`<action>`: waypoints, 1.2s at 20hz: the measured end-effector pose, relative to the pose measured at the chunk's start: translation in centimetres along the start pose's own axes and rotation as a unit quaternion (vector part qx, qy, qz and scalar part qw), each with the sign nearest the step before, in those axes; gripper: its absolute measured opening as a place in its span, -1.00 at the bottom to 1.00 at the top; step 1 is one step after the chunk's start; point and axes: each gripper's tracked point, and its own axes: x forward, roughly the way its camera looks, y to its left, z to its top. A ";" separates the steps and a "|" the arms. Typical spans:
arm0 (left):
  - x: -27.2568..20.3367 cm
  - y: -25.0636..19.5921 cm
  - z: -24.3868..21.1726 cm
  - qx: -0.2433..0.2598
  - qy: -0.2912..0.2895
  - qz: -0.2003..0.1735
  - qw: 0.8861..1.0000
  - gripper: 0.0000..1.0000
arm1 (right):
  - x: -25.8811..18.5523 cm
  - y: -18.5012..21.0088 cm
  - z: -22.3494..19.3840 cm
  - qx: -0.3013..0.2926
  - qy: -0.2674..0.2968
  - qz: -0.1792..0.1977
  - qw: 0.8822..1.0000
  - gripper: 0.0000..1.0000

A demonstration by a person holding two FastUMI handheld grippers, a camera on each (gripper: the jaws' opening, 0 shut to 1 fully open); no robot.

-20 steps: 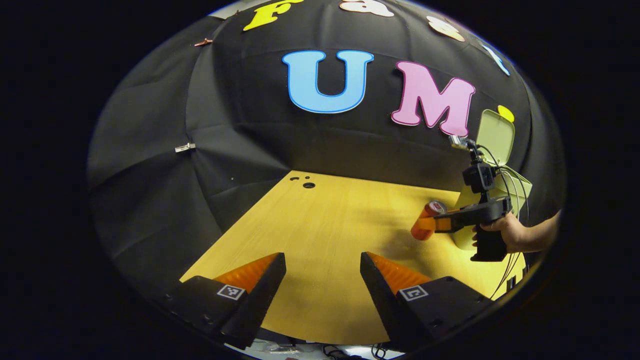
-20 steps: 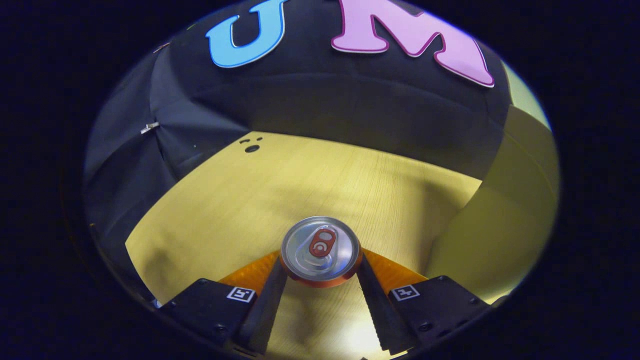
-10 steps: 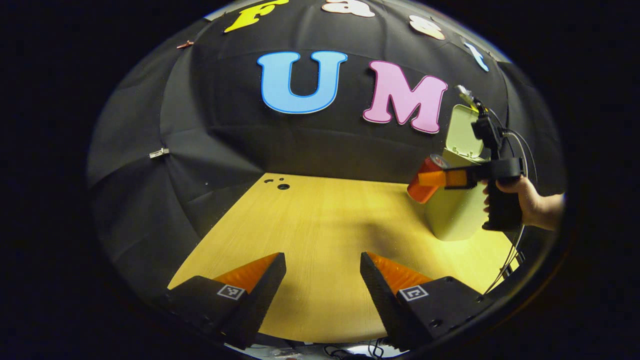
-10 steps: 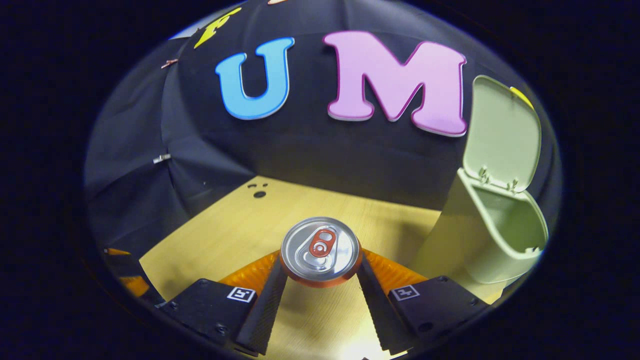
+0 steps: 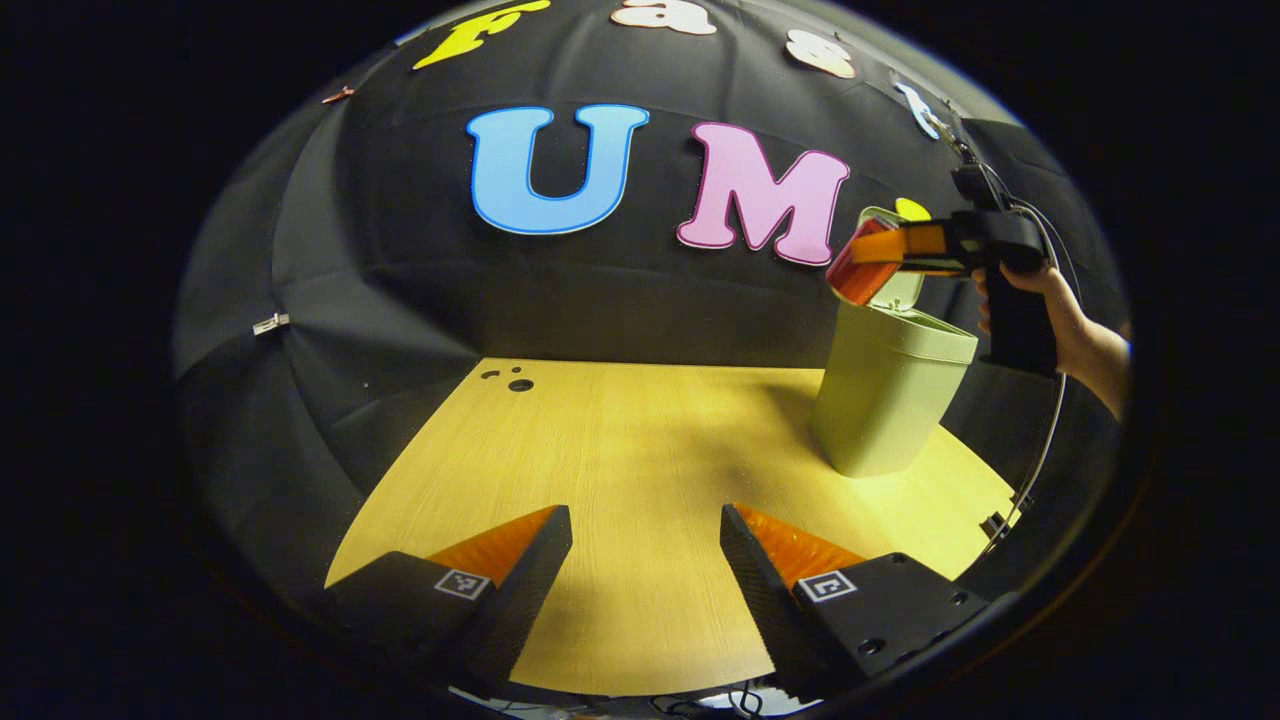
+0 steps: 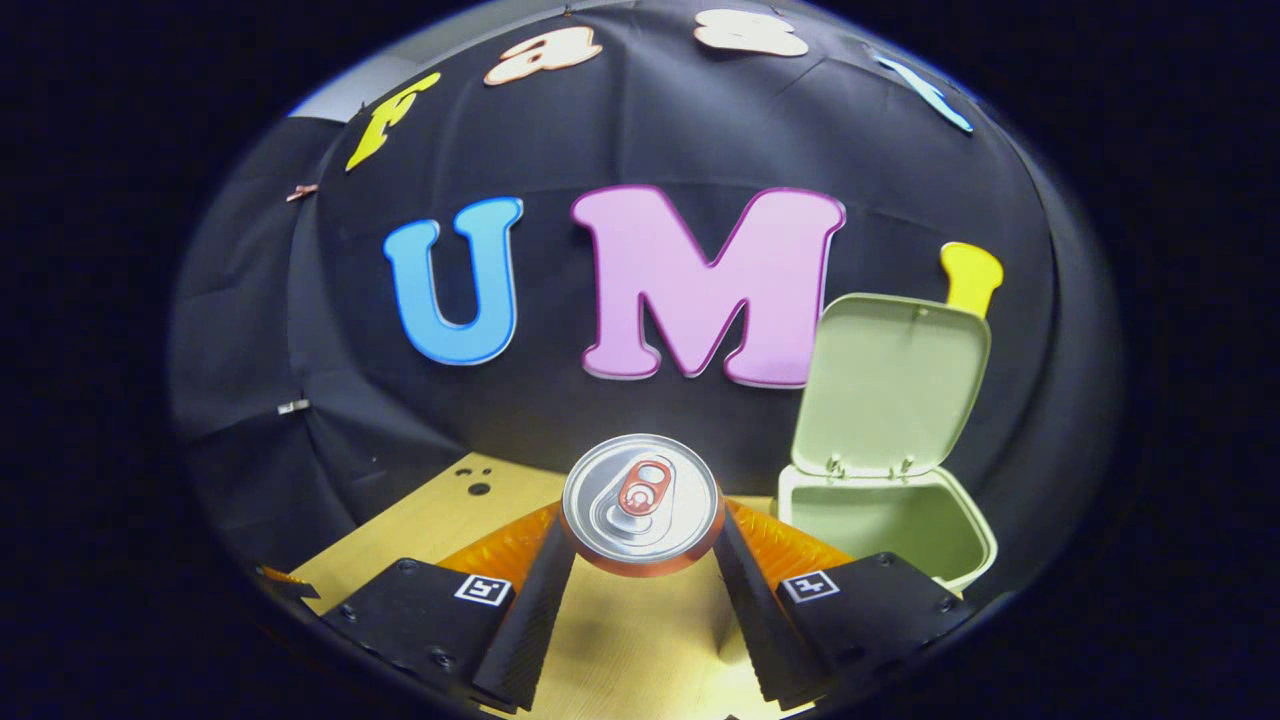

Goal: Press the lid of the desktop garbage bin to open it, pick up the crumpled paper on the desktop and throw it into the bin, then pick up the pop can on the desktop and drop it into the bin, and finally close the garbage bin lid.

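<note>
Pop can [image 6: 640, 503] raised beside open bin [image 6: 885, 520], right gripper [image 6: 640, 560] clamping it

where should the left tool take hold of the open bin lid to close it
Judging by its pose, the top free edge of the pale green plastic lid, reached from the front: it stands upright, hinged at the back rim of the matching bin. A push there should swing it down.

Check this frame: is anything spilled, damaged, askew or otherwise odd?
Nothing stands out. The right gripper holds the pop can cleanly between both fingers, raised near the bin, whose lid stands open. The left gripper hangs open over the wooden table. No spill or damage shows.
</note>
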 end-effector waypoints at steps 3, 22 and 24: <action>0.1 -0.6 0.5 0.004 -0.003 -0.001 1.000 0.92 | -0.8 -2.3 2.2 -0.003 -0.022 -0.015 1.000 0.64; 2.4 -8.0 -0.7 -0.088 0.008 0.105 0.991 0.92 | 1.9 -16.4 -2.4 -0.008 0.012 -0.025 1.000 0.64; 2.0 -8.9 -1.2 -0.091 0.013 0.119 0.989 0.92 | 2.7 -16.6 -3.2 -0.001 0.019 -0.015 1.000 0.65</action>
